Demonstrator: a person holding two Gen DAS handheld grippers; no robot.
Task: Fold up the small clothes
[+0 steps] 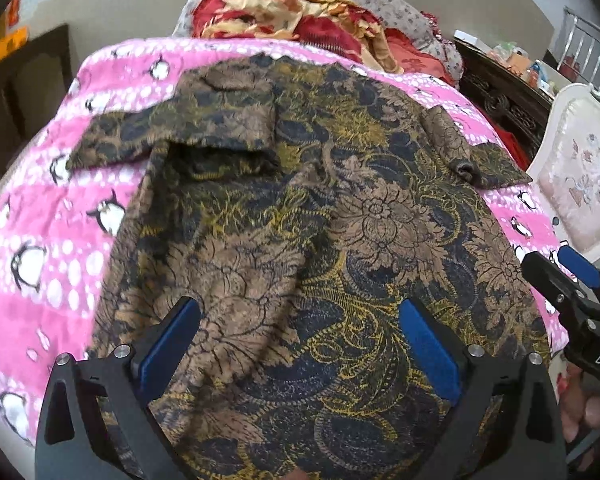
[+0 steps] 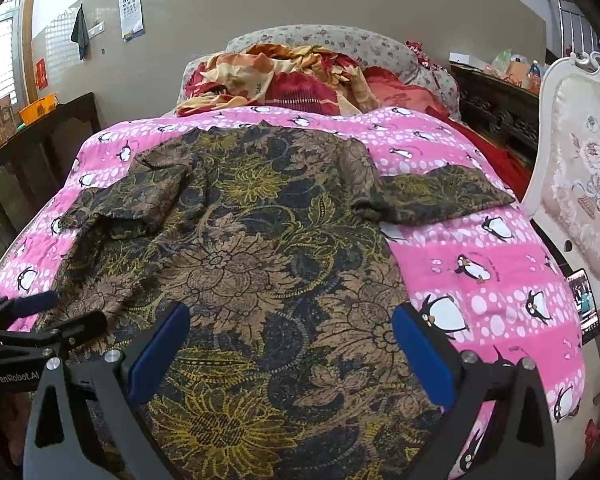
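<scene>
- The patterned shirt (image 2: 260,248) lies spread flat on the pink penguin blanket (image 2: 480,280) that covers the bed, its long axis running from the near hem away to the collar at the far end.
- Both tools hover over the near hem, side by side. The left gripper (image 1: 300,344) sits above the middle-left of the hem with jaws wide apart and nothing between them but cloth below.
- The right gripper (image 2: 292,344) is likewise spread open, empty, straddling the shirt's right edge: one blue pad over fabric, the other over blanket.
- So the shirt lies straight ahead of and beneath both; the right tool seems nearer a side edge, the left nearer the body's middle.
- The left sleeve (image 1: 172,136) is already turned in over the chest, rumpled; the right sleeve (image 2: 448,196) reaches out flat across the blanket, well apart from either tool.
- I judge the next fold turns on that far-right sleeve or the right edge.
- The right view shows the whole right sleeve and open blanket beside it; the left view squeezes that sleeve but shows the folded left sleeve's creases better.
- The near hem itself is hidden below both tools.
</scene>
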